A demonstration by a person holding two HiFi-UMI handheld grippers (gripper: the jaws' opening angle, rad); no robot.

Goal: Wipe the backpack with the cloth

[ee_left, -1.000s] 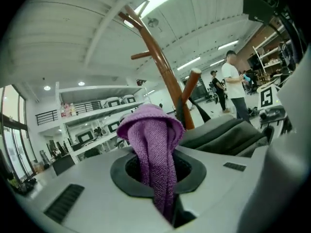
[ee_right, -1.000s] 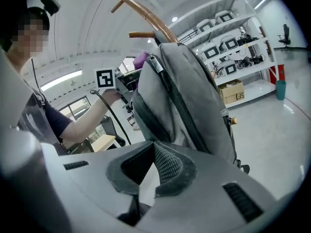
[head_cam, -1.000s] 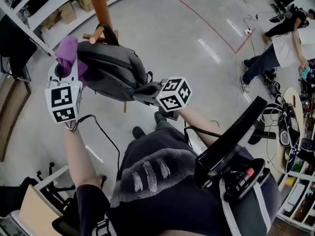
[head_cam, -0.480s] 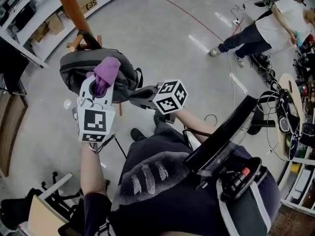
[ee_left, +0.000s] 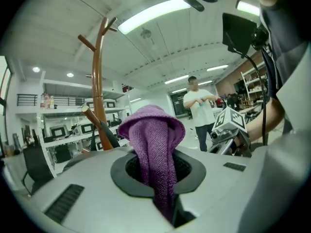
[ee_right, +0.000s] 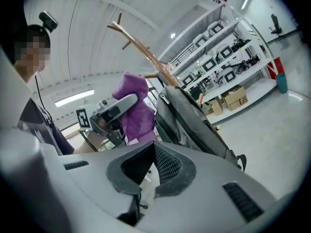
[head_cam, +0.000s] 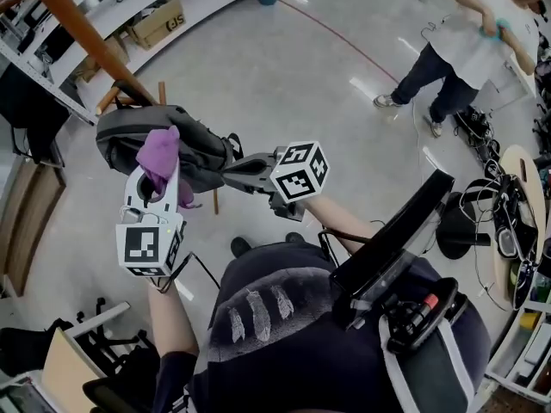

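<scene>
A grey backpack (head_cam: 194, 140) hangs from a wooden coat stand (head_cam: 73, 24). My left gripper (head_cam: 159, 179) is shut on a purple cloth (head_cam: 161, 153), which bulges out past the jaws and rests against the backpack's front. The left gripper view has the cloth (ee_left: 154, 140) filling the jaws, with the stand (ee_left: 99, 76) behind it. My right gripper (head_cam: 234, 168) has its jaws shut at the backpack's lower right edge. In the right gripper view the backpack (ee_right: 192, 123) rises straight from the closed tips of the right gripper (ee_right: 154, 152), and the cloth (ee_right: 133, 106) is to its left.
A person in a white shirt (head_cam: 465, 41) stands on the grey floor at the upper right. Shelves with a cardboard box (head_cam: 159, 22) line the back left. Cables and gear (head_cam: 508, 213) crowd the right edge. A chair (head_cam: 77, 360) is at the lower left.
My left gripper carried the cloth from the backpack's left side onto its front, then slid slightly down. The right gripper stayed at the backpack's edge. The person at the right walked further away.
</scene>
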